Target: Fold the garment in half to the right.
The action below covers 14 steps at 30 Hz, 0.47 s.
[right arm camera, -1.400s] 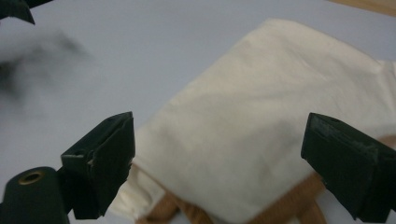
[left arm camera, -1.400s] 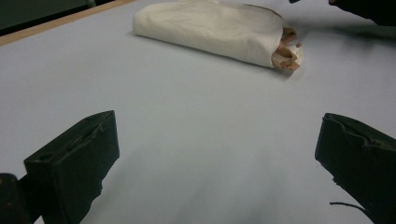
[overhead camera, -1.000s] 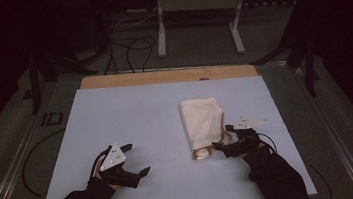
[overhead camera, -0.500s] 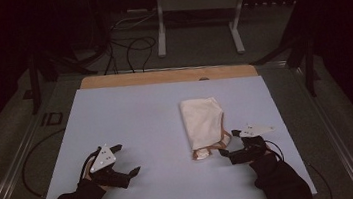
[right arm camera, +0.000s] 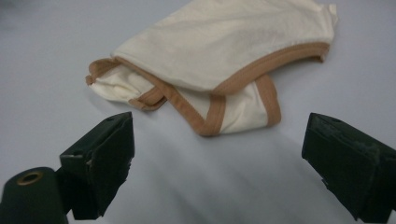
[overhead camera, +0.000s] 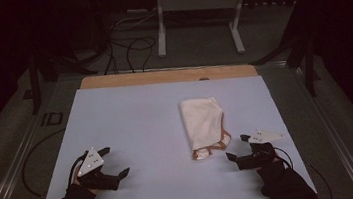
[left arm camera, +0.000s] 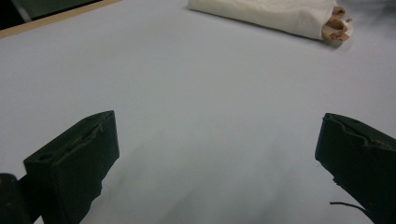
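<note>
Up top, the room is dark — black cables [overhead camera: 130,42] lie on the gray floor and a metal stand [overhead camera: 197,14] sits behind the table [overhead camera: 131,119]. Its top is pale blue w/ a wood strip at the far edge. A folded cream cloth [overhead camera: 203,121] w/ tan trim lies right of the middle. The right gripper [overhead camera: 238,149] is near it, jaws spread wide. The left gripper [overhead camera: 115,163] — well apart from it — is spread wide too.
</note>
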Available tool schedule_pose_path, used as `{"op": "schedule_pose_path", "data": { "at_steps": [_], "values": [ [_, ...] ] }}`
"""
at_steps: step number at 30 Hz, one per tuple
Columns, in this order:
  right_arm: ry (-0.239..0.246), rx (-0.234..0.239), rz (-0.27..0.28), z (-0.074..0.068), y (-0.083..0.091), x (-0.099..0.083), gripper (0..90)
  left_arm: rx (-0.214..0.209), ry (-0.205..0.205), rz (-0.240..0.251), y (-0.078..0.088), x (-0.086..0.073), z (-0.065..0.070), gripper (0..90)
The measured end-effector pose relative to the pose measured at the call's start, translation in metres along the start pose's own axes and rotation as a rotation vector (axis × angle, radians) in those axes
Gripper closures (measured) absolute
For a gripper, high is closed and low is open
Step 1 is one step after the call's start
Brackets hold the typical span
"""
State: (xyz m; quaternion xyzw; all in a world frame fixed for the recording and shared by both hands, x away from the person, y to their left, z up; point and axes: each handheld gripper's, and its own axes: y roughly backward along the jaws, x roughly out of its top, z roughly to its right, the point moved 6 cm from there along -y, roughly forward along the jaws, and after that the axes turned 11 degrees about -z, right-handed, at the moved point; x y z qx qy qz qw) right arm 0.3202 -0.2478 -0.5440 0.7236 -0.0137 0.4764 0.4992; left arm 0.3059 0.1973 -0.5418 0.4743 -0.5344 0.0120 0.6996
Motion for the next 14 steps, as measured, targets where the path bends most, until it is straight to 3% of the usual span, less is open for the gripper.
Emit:
{"op": "schedule_pose_path", "data": {
  "at_steps": [7, 14],
  "values": [
    [0.008, -0.016, -0.006, -0.0004, -0.0014, 0.0005, 9.1, 0.002, 0.007, 0.004, -0.0007, 0.0003, -0.0005, 1.0],
    [0.007, -0.004, -0.015, -0.0013, -0.004, 0.0001, 9.2, -0.002, 0.01, 0.008, -0.0016, 0.0006, -0.0007, 0.9]
  ]
}}
